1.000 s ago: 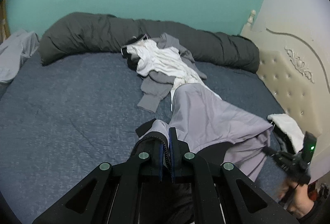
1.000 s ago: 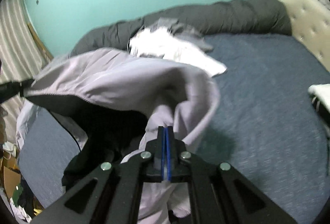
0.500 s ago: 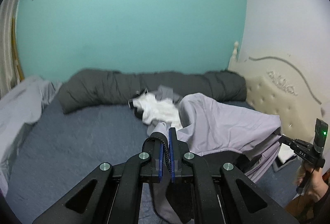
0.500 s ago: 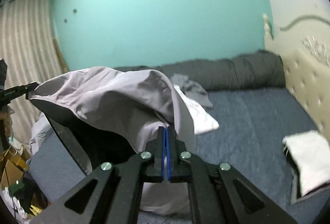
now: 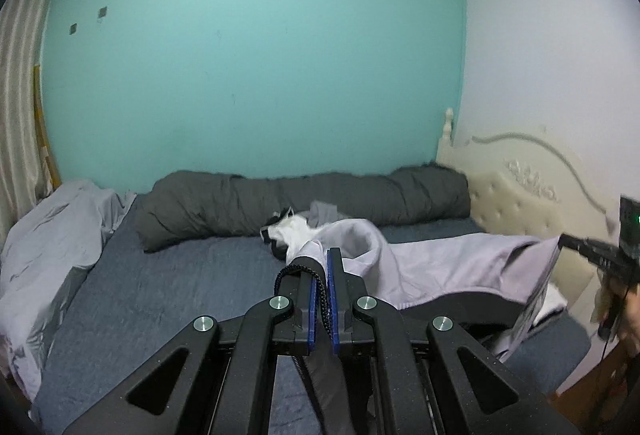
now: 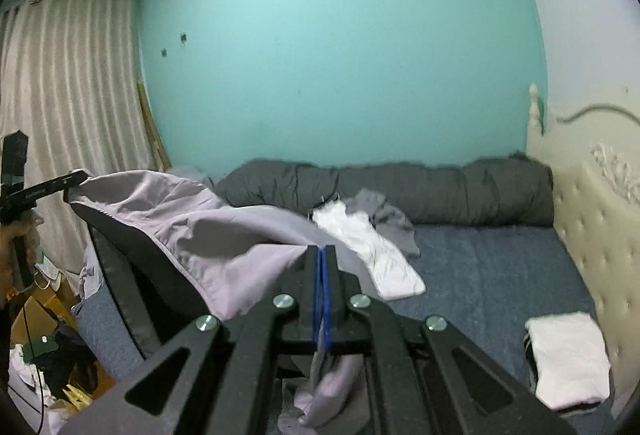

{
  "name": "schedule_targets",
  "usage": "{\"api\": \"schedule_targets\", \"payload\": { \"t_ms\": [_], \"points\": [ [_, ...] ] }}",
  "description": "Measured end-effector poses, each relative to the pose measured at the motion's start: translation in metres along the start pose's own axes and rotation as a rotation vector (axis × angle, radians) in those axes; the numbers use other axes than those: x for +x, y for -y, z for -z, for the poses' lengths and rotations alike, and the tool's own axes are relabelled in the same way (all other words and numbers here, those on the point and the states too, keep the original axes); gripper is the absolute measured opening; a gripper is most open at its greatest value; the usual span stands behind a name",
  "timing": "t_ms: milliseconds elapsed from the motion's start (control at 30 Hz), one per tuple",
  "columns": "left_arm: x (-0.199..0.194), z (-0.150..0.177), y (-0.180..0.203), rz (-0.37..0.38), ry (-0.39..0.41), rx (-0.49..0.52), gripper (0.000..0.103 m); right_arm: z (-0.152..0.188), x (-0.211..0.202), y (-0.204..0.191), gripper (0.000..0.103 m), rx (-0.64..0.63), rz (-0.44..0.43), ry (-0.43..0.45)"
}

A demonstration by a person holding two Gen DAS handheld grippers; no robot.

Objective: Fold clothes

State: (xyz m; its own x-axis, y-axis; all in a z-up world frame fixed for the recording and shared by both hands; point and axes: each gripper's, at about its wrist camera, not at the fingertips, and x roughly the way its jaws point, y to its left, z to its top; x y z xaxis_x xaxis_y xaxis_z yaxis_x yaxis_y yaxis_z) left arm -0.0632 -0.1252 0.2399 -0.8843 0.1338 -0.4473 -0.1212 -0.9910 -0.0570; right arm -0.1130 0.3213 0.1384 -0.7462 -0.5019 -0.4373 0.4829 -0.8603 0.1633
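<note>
L claw (image 5: 323,267) & R claw (image 6: 321,263) both stayed pinched on the jacket (image 5: 460,267), which had gone from sagging to stretched taut, lifted higher above the bed (image 5: 168,287) w/ both claws.

A blue-grey bedspread (image 6: 492,267) covers the bed, and a long dark grey rolled duvet (image 6: 400,191) lies along its far edge against the teal wall (image 6: 328,47). A cream tufted headboard (image 6: 592,231) with carved scrollwork stands on the right side. Pale pleated curtains (image 6: 68,83) hang at the left, with a cardboard box (image 6: 30,319) and cluttered oddments on the floor below them. Two small dark marks (image 5: 88,19) dot the wall
</note>
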Motion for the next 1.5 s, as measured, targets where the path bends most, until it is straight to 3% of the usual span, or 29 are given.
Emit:
{"api": "schedule_targets", "payload": {
  "t_ms": [100, 367, 700, 800, 900, 1000, 1033, 1233, 1300, 1400, 1500],
  "points": [
    [0.036, 0.024, -0.001, 0.01, -0.074, 0.008, 0.005, 0.022, 0.029, 0.013, 0.001, 0.018, 0.008, -0.068],
    [0.156, 0.115, -0.007, 0.041, -0.263, -0.024, 0.005, 0.105, 0.154, 0.065, 0.001, 0.108, 0.033, -0.274],
    [0.261, 0.191, -0.018, 0.046, -0.419, -0.061, 0.005, 0.178, 0.258, 0.127, 0.002, 0.19, 0.136, -0.397],
    [0.285, 0.207, -0.022, 0.051, -0.453, -0.074, 0.005, 0.186, 0.267, 0.134, 0.007, 0.182, 0.211, -0.373],
    [0.305, 0.219, -0.025, 0.054, -0.475, -0.091, 0.005, 0.188, 0.26, 0.131, 0.028, 0.158, 0.294, -0.318],
    [0.315, 0.227, -0.026, 0.056, -0.484, -0.109, 0.005, 0.187, 0.238, 0.119, 0.04, 0.164, 0.299, -0.234],
    [0.318, 0.229, -0.027, 0.057, -0.486, -0.112, 0.005, 0.189, 0.232, 0.112, 0.041, 0.167, 0.263, -0.227],
    [0.324, 0.228, -0.03, 0.054, -0.484, -0.124, 0.005, 0.228, 0.244, 0.059, 0.042, 0.081, 0.097, -0.4],
    [0.322, 0.227, -0.03, 0.053, -0.483, -0.121, 0.005, 0.24, 0.247, 0.045, 0.043, 0.053, 0.082, -0.427],
    [0.321, 0.226, -0.029, 0.053, -0.486, -0.107, 0.005, 0.252, 0.25, 0.032, 0.056, 0.036, 0.083, -0.453],
    [0.32, 0.226, -0.031, 0.056, -0.484, -0.112, 0.005, 0.258, 0.253, 0.02, 0.057, -0.005, 0.093, -0.465]
  ]
}}
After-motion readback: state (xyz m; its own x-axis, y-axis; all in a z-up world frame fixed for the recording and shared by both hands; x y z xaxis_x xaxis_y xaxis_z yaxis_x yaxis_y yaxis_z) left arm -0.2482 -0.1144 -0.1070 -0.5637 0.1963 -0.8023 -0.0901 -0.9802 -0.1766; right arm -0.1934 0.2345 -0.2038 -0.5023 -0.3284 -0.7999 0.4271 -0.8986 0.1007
